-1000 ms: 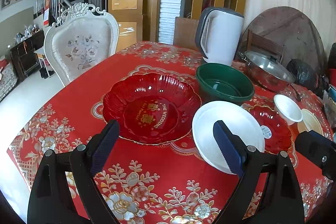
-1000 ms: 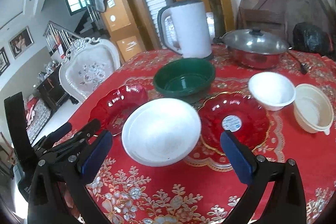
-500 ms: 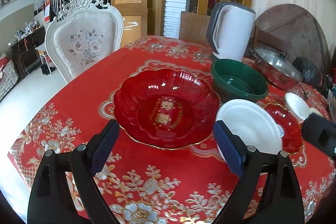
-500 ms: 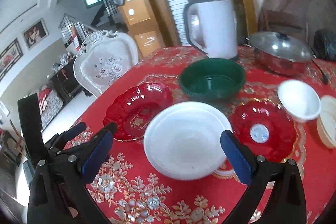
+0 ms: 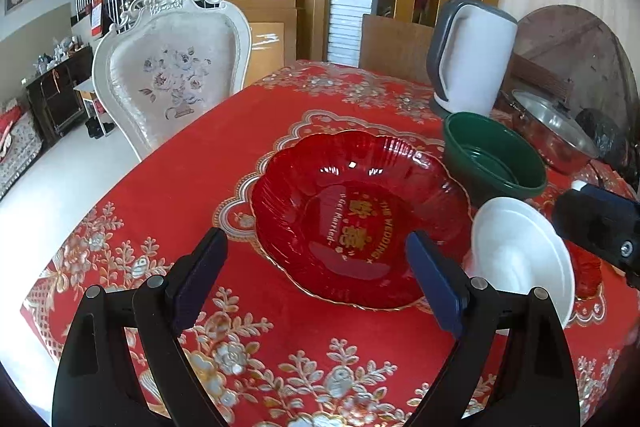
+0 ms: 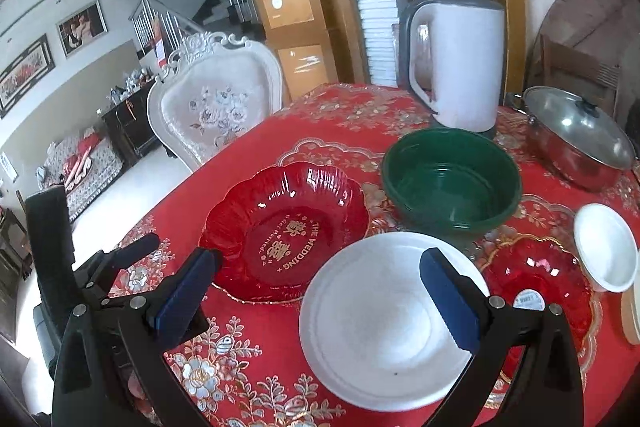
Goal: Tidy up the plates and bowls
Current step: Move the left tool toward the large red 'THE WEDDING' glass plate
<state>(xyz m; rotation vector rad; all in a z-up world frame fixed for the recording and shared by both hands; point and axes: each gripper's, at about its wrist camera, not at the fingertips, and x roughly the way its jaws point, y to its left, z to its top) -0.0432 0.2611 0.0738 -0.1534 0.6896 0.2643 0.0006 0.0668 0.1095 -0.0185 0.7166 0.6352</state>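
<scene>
A large red glass dish with gold lettering lies on the red tablecloth, straight ahead of my open left gripper, whose fingertips hover at its near rim. To its right sits a white plate, then a green bowl behind. In the right wrist view my right gripper is open, its blue pads above the near-left part of the white plate. The red dish, green bowl, a small red dish and a small white bowl surround it.
A white kettle and a lidded steel pot stand at the back of the table. A white carved chair stands at the far left edge. A cream lid edge shows at the far right.
Both grippers have moved forward and left: the red dish now fills the left view's centre and the white plate has slid rightward. Both stay open.
</scene>
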